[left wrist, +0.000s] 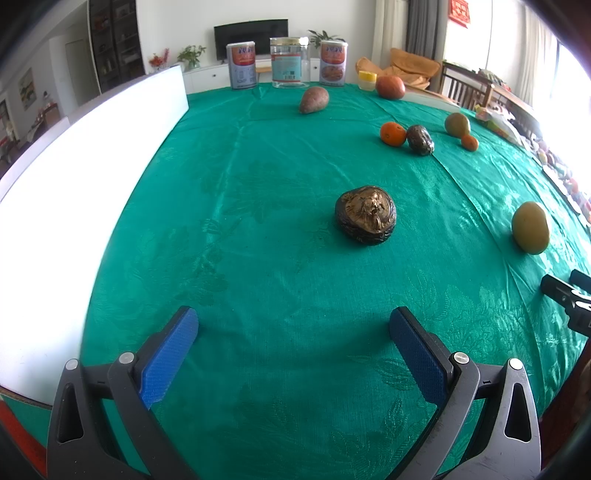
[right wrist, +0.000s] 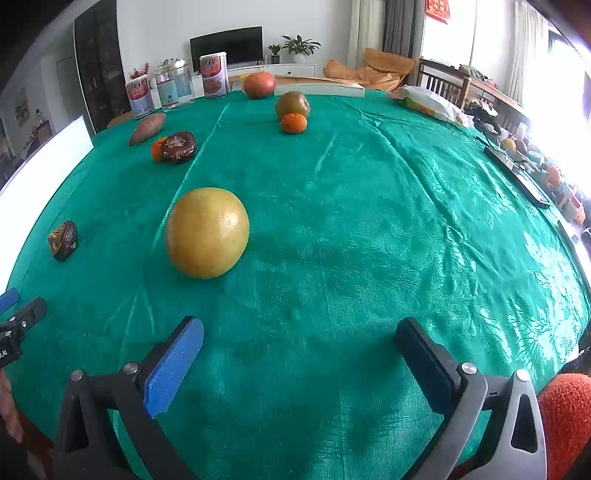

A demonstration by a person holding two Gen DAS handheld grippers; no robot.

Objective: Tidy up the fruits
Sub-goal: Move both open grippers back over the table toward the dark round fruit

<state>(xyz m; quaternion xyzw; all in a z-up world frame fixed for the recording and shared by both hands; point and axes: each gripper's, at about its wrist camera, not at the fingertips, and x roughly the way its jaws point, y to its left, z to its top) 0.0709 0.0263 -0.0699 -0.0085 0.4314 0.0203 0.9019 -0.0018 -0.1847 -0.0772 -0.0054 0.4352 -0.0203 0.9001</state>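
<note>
Both the left gripper (left wrist: 293, 332) and right gripper (right wrist: 300, 341) hang wide open, holding nothing. A round yellow-green fruit (right wrist: 207, 232) sits mid-table on the shiny green tablecloth (right wrist: 369, 221), with a dark wrinkled brown lump (left wrist: 365, 214) nearer the left edge.

This was a home, a combined living and dining room. A green patterned tablecloth (left wrist: 258, 221) covered the dining table, with tins (left wrist: 242, 65) and a glass jar (left wrist: 289, 62) at its far edge. Beyond that edge a flat television (left wrist: 251, 37) hung on a white wall above a low white cabinet (right wrist: 288, 69) holding potted plants (right wrist: 300, 46). Past the far right corner stood wooden chairs (right wrist: 441, 79), an orange beanbag (right wrist: 384, 66), grey curtains (right wrist: 397, 26) and bright windows. A dark shelving unit (left wrist: 114, 40) rose beyond the far left corner.
</note>
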